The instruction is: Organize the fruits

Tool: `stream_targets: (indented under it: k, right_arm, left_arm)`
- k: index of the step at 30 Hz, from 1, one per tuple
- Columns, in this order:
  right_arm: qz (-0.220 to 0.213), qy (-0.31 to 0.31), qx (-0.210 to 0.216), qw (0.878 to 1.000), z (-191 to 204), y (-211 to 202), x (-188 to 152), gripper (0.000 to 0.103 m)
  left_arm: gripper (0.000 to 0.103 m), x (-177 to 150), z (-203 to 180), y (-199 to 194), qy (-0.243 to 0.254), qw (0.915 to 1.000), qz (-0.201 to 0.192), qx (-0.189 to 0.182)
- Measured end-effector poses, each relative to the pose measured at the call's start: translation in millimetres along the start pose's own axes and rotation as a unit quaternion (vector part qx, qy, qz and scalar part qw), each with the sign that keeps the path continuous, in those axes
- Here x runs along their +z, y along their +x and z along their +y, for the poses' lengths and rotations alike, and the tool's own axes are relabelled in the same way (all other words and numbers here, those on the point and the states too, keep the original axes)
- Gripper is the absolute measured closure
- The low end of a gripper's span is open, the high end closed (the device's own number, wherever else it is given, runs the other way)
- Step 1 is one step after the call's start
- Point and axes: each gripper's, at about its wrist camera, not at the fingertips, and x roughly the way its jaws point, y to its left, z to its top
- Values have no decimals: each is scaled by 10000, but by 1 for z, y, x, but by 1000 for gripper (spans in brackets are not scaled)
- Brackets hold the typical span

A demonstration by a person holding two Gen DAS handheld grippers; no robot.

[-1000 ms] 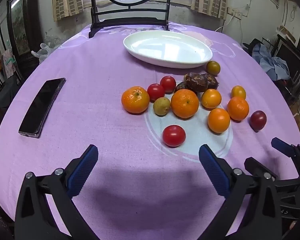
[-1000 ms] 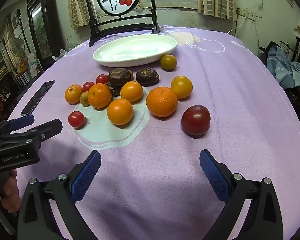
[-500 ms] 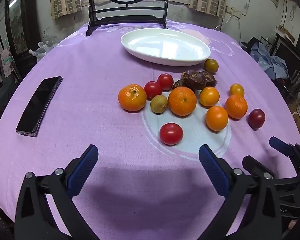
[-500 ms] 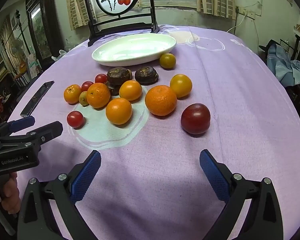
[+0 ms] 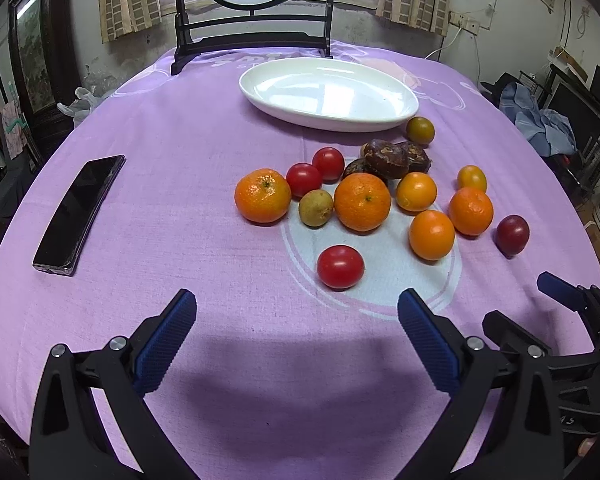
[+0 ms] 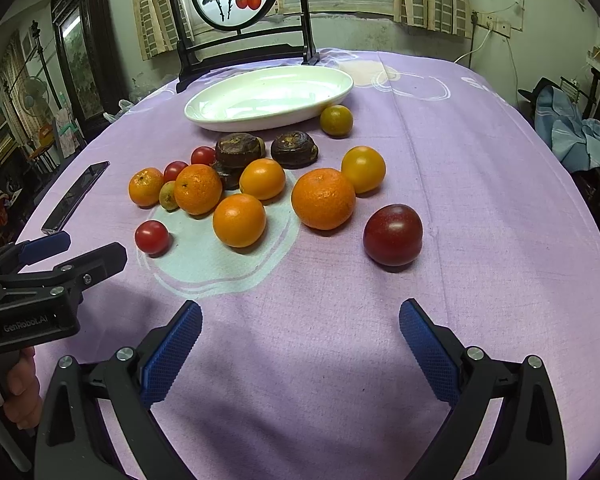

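Evidently both the left gripper point(image 5: 296, 334) and right gripper point(image 6: 300, 340) hung spread and unladen short of the fruit point(image 5: 360, 202), the plate point(image 5: 300, 114) bare, apparently poised for a first pick.

purple-clothed table point(image 5: 180, 208), white oval dish point(image 5: 328, 94), loose fruits point(image 5: 362, 202), black phone point(image 5: 80, 212)

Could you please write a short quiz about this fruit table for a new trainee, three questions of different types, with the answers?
1. True or false: the white oval plate already holds fruit.
2. Which fruit lies nearest to the left gripper? A) the dark red plum B) the lone red tomato C) the green-brown citrus beside the plate
3. Fill in: the flat black object at the table's left side is a ____.

Key
1. False; the plate is empty.
2. B
3. phone. Both the left gripper and the right gripper are open and hold nothing.
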Motion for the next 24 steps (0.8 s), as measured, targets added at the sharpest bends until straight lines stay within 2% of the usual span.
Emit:
stream_targets:
  k: [24]
  right_arm:
    - [56, -33, 9, 10000, 4, 3, -1, 3]
  left_arm:
    - [4, -1, 1, 0, 3, 10000, 29, -3]
